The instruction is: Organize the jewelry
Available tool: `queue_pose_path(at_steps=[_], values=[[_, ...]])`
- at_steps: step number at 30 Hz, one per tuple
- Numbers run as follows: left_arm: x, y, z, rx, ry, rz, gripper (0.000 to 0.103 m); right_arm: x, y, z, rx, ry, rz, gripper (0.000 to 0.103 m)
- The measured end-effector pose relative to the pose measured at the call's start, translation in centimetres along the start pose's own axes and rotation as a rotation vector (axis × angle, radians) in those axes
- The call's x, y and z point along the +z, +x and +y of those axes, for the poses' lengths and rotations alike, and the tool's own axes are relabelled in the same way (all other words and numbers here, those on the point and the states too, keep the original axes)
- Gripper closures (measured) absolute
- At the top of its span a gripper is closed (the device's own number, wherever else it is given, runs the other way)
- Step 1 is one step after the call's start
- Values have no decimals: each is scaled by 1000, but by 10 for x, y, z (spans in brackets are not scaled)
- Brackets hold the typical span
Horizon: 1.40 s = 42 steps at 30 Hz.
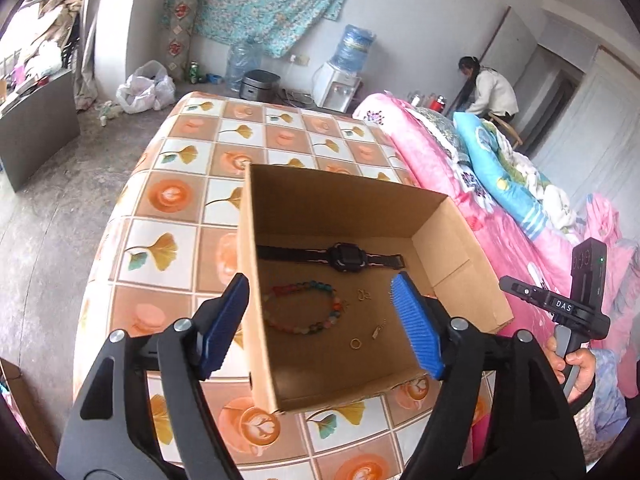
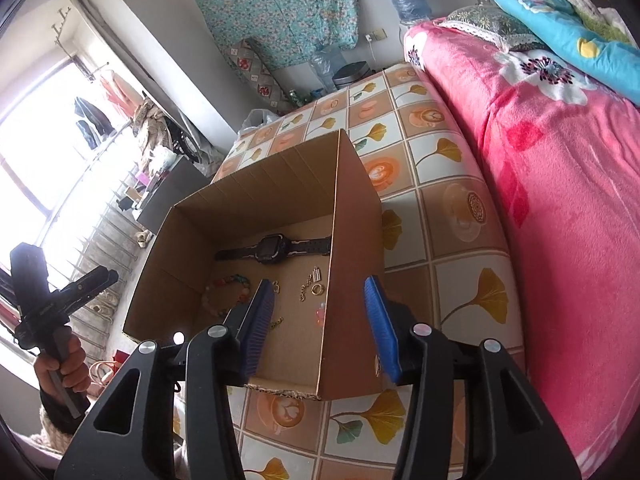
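An open cardboard box (image 1: 460, 256) (image 2: 352, 208) stands on the patterned table (image 1: 176, 196). Inside lie a black watch (image 1: 344, 257) (image 2: 272, 249), a coloured bead bracelet (image 1: 308, 308) (image 2: 224, 292), a gold ring (image 1: 355, 343) (image 2: 317, 289), a small chain with a charm (image 1: 378, 330) (image 2: 310, 282) and small earrings (image 1: 362, 294). My left gripper (image 1: 320, 328) is open and empty, its fingers straddling the box's left wall. My right gripper (image 2: 320, 320) is open and empty, straddling the box's right wall. The right gripper also shows in the left wrist view (image 1: 560, 304), the left one in the right wrist view (image 2: 48, 300).
A bed with a pink blanket (image 2: 560, 200) (image 1: 480, 184) runs along the table's right side, with a blue pillow (image 2: 560, 28) on it. A person (image 1: 488, 88) sits at the far wall. Water bottles and a dispenser (image 1: 344, 68) stand behind the table.
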<state>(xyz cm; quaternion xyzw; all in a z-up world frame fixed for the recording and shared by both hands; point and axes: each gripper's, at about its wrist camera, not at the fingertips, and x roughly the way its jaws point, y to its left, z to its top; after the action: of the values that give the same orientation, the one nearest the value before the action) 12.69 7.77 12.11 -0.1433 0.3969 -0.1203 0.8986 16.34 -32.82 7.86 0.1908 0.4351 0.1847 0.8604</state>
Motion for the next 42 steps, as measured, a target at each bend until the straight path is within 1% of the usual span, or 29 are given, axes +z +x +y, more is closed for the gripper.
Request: queue_pose_path(at_steps=[3, 6, 8, 11, 14, 18, 25, 28, 33, 42], values=[[-13, 6, 22, 2, -80, 46, 29, -5, 9, -3, 12, 28, 42, 53], [-27, 19, 31, -25, -133, 98, 29, -9, 17, -1, 15, 38, 78, 52], [-35, 26, 32, -48, -150, 116, 29, -11, 22, 2, 17, 38, 101, 50], [-41, 37, 29, -79, -162, 141, 29, -12, 24, 8, -2, 16, 107, 47], [-46, 45, 25, -94, -166, 161, 29, -11, 26, 9, -13, 4, 114, 46], [-48, 47, 21, -78, -155, 157, 27, -10, 28, 11, -27, -12, 122, 45], [-49, 47, 13, -36, -132, 151, 27, -12, 29, 22, -92, -48, 128, 44], [-51, 45, 13, -19, -123, 150, 27, -15, 27, 23, -85, -47, 136, 44], [-60, 34, 15, -29, -139, 153, 27, -24, 21, 23, -76, -38, 146, 44], [-92, 1, 16, -40, -150, 145, 27, -50, 2, 31, -62, -41, 161, 44]])
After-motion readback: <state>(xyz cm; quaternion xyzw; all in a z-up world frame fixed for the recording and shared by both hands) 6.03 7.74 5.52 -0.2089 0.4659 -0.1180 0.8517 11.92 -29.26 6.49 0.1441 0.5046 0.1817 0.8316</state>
